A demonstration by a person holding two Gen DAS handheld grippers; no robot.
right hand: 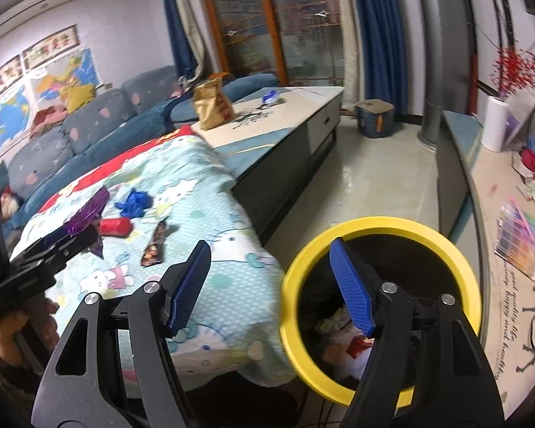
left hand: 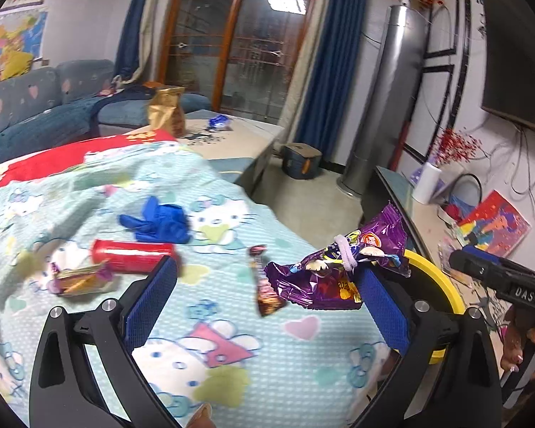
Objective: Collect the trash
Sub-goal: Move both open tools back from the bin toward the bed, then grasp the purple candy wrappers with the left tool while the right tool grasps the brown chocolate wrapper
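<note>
Tongs, both spread: your left gripper [left hand: 267,267] has a crinkled purple foil snack wrapper [left hand: 324,278] draped unclamped on one pad at 4 o'clock. Your right gripper [right hand: 270,246] is empty beside the yellow-rimmed round bin [right hand: 374,223] at 5 o'clock. Wrapper likely light, limp and slippery, so pinch its bunched middle.

You have two grippers, the left gripper [left hand: 267,299] and the right gripper [right hand: 271,285], each with two blue fingers [right hand: 190,285].

On the cartoon blanket [left hand: 232,356] you see one blue glove [left hand: 160,219], one red tube [left hand: 132,255], one dark snack bar wrapper [left hand: 265,285] and one small gold and purple wrapper [left hand: 78,280]. One purple snack bag [left hand: 339,271] hangs at your left gripper.

There is one bin with a yellow rim [right hand: 385,224]; several pieces of trash lie inside it, but you cannot count them clearly.

On the far tabletop [right hand: 303,98] stand one gold paper bag [right hand: 212,107] and one small blue packet [right hand: 271,97].

On the side counter there is one white paper roll [right hand: 495,125].
</note>
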